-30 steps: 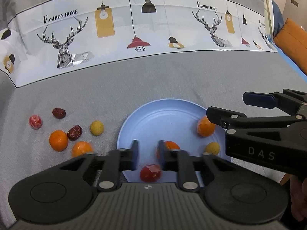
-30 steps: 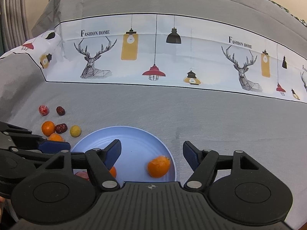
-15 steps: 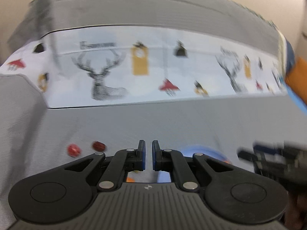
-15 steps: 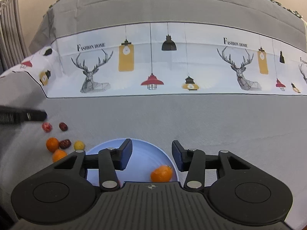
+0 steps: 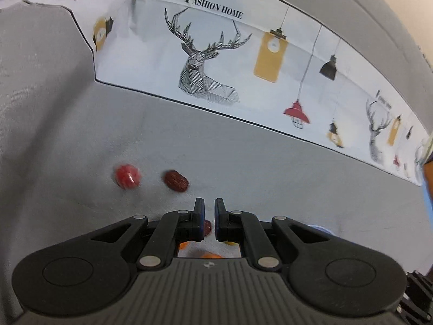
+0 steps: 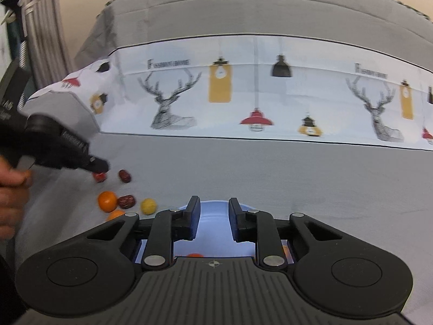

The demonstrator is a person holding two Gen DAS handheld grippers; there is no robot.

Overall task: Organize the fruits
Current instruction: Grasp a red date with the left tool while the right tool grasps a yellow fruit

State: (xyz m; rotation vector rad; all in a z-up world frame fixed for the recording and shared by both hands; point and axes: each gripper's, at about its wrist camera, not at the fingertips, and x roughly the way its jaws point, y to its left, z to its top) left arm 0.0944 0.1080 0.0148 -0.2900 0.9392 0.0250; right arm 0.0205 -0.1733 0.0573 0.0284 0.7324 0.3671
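In the left wrist view my left gripper [image 5: 209,218] is nearly shut and empty, over the loose fruits. Beyond it lie a red wrapped fruit [image 5: 127,176] and a dark red date [image 5: 176,181]; another date [image 5: 207,227], an orange [image 5: 182,245] and a yellow fruit [image 5: 230,242] peek out under the fingers. In the right wrist view my right gripper [image 6: 213,219] is partly open and empty above the blue plate [image 6: 213,208], with orange fruits [image 6: 194,255] on it. The left gripper [image 6: 100,166] hovers by the red fruit [image 6: 99,177]. An orange [image 6: 107,201], dates [image 6: 126,201] and a yellow fruit [image 6: 148,205] lie left of the plate.
A grey cloth [image 6: 297,184] covers the surface, with a white printed band of deer and lamps [image 6: 243,103] behind. The person's hand [image 6: 10,189] holds the left gripper at the left edge.
The left gripper swung left from the plate to the loose fruits and shut. The right gripper narrowed its jaws and tilted up; less of the plate shows.
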